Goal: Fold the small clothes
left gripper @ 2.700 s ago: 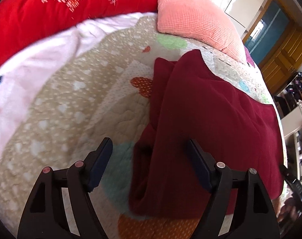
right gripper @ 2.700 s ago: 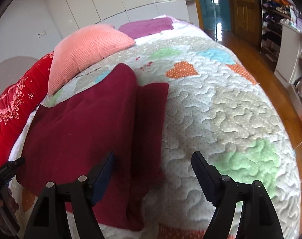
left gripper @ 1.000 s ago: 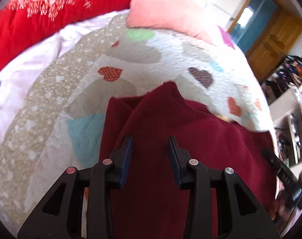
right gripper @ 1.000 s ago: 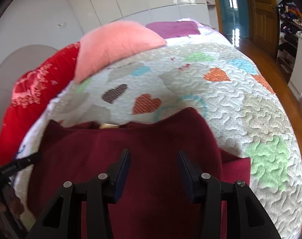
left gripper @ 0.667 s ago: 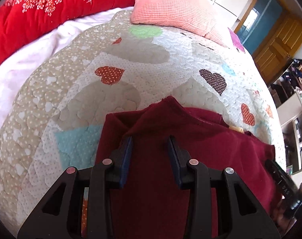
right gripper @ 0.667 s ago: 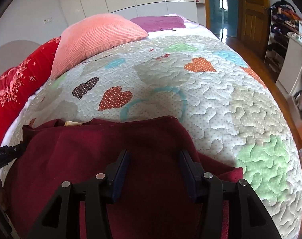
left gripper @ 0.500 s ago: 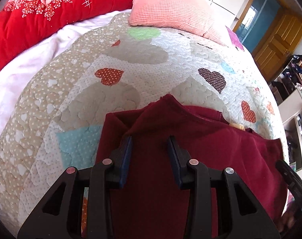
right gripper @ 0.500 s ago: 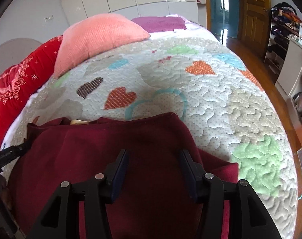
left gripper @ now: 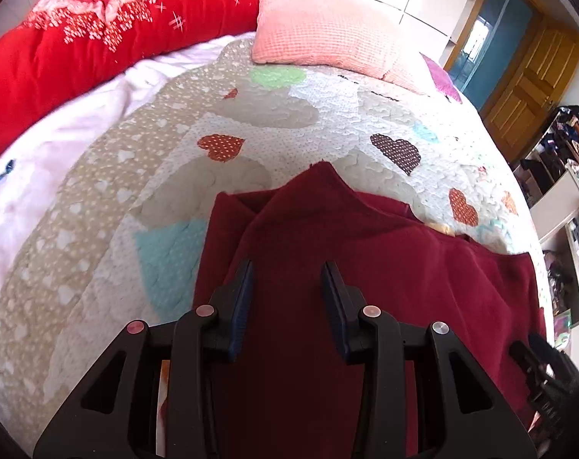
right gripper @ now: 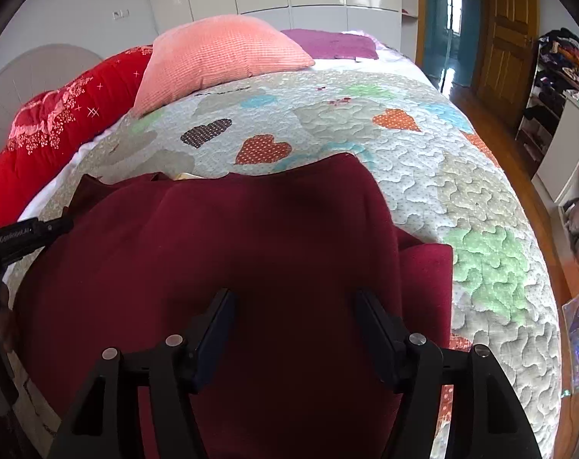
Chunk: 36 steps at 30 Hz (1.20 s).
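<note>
A dark red garment (left gripper: 365,260) lies folded over on the heart-patterned quilt (left gripper: 289,126), its far edge peaked and a tan label showing under it. It also fills the near part of the right wrist view (right gripper: 251,252). My left gripper (left gripper: 287,275) sits over the garment's left part, jaws narrowly apart, cloth between the fingers. My right gripper (right gripper: 295,306) is over the garment's right part with its jaws wider apart than a moment ago, open. The left gripper's body shows at the left edge of the right wrist view (right gripper: 21,233).
A pink pillow (left gripper: 323,26) and a red duvet (left gripper: 79,34) lie at the head of the bed. A white sheet (left gripper: 41,145) is at the left. Wooden doors (right gripper: 511,30) and cluttered shelves (right gripper: 560,88) stand to the right beyond the bed's edge.
Both grippers pulled the garment's far edge toward the near side, folding it over. Since half a second ago my right gripper's jaws have spread apart; the left jaws look unchanged.
</note>
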Motion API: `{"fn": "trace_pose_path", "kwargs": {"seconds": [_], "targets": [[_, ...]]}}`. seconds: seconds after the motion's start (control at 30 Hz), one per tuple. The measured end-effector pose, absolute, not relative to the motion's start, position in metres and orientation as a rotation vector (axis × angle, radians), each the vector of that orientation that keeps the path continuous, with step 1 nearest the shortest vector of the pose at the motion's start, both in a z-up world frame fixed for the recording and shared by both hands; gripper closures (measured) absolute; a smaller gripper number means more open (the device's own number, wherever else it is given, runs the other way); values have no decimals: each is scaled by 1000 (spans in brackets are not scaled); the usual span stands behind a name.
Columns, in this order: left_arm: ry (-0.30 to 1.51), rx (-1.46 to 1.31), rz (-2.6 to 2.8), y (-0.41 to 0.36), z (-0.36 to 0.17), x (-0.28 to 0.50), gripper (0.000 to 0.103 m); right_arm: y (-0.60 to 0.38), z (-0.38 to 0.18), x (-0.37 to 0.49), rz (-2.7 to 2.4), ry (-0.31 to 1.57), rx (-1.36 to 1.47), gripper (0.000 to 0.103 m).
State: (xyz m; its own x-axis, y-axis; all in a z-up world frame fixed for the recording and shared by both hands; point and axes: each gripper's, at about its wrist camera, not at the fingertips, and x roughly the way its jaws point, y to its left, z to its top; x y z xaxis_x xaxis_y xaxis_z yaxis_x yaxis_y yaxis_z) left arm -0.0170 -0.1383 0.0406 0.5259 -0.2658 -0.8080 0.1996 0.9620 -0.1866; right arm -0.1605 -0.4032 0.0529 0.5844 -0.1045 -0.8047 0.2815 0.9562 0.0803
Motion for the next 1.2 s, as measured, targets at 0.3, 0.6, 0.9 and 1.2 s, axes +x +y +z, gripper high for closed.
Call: {"fn": "trace_pose_path", "kwargs": {"seconds": [0.3, 0.6, 0.9, 1.2], "targets": [[951, -35, -300, -137, 46, -53, 49, -395, 65, -185, -158, 867, 366, 39], [940, -40, -304, -129, 47, -70, 46, -363, 79, -181, -58, 831, 322, 39], [902, -70, -301, -104, 51, -87, 46, -329, 69, -156, 39, 868, 243, 45], [955, -205, -275, -55, 32, -89, 45, -287, 75, -113, 168, 858, 228, 49]]}}
